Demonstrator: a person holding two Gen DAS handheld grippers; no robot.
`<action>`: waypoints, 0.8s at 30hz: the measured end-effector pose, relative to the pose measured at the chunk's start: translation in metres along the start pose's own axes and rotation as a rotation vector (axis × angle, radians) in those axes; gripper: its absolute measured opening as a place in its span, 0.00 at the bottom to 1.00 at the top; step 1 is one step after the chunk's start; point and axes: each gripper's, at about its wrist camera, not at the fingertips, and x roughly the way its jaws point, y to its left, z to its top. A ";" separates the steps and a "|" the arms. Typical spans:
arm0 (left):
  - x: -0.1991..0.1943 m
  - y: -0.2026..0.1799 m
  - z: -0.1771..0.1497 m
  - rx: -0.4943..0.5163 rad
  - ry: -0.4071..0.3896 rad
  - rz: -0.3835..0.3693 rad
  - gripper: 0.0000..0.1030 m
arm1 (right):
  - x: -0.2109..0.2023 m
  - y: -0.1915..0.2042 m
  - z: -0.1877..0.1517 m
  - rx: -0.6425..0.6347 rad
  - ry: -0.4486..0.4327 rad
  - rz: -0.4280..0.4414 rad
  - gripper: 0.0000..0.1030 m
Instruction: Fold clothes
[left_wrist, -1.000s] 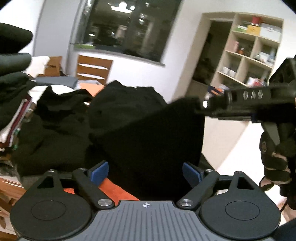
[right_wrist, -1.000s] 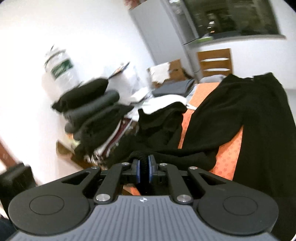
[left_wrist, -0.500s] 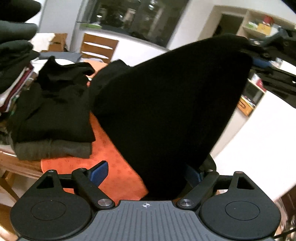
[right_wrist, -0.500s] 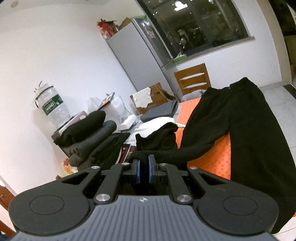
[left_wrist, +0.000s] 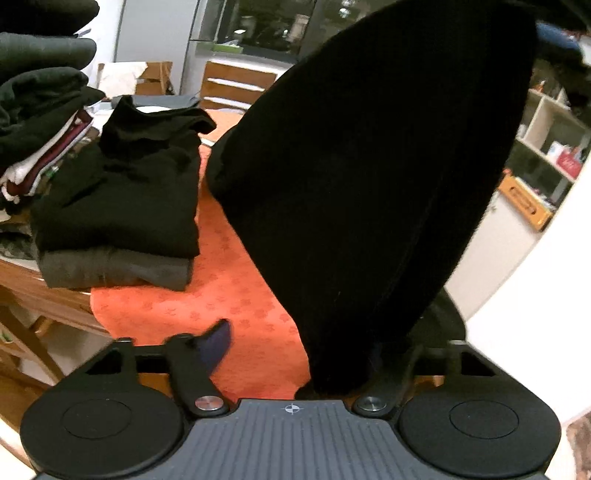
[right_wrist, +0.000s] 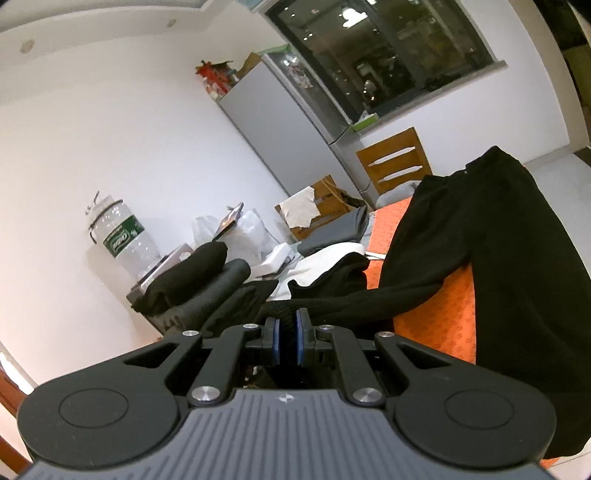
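The right claw (right_wrist: 288, 341) is pinching the black garment (left_wrist: 369, 184) aloft while the left claw (left_wrist: 299, 350) is closing around its hanging edge to stretch it for folding.

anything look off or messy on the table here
The black garment being folded hangs off the edge of the orange cloth rather than lying flat. The tall clothes pile at the left is uneven, its layers sticking out. Nothing looks spilled or damaged.

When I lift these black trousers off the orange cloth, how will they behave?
Probably floppy: the black trousers drape limply from the right gripper. Likely to drag rather than slide, since much fabric lies on the orange cloth. The left gripper, now closing, may bunch thick folds.
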 end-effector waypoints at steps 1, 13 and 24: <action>-0.002 0.003 0.001 -0.006 -0.002 -0.004 0.28 | -0.002 -0.001 0.000 0.000 -0.005 -0.007 0.10; -0.092 0.069 0.068 0.195 -0.369 0.203 0.09 | -0.020 -0.019 -0.056 0.116 -0.037 -0.174 0.10; -0.128 0.061 0.067 0.480 -0.376 0.192 0.09 | -0.016 0.007 -0.101 0.033 0.032 -0.265 0.10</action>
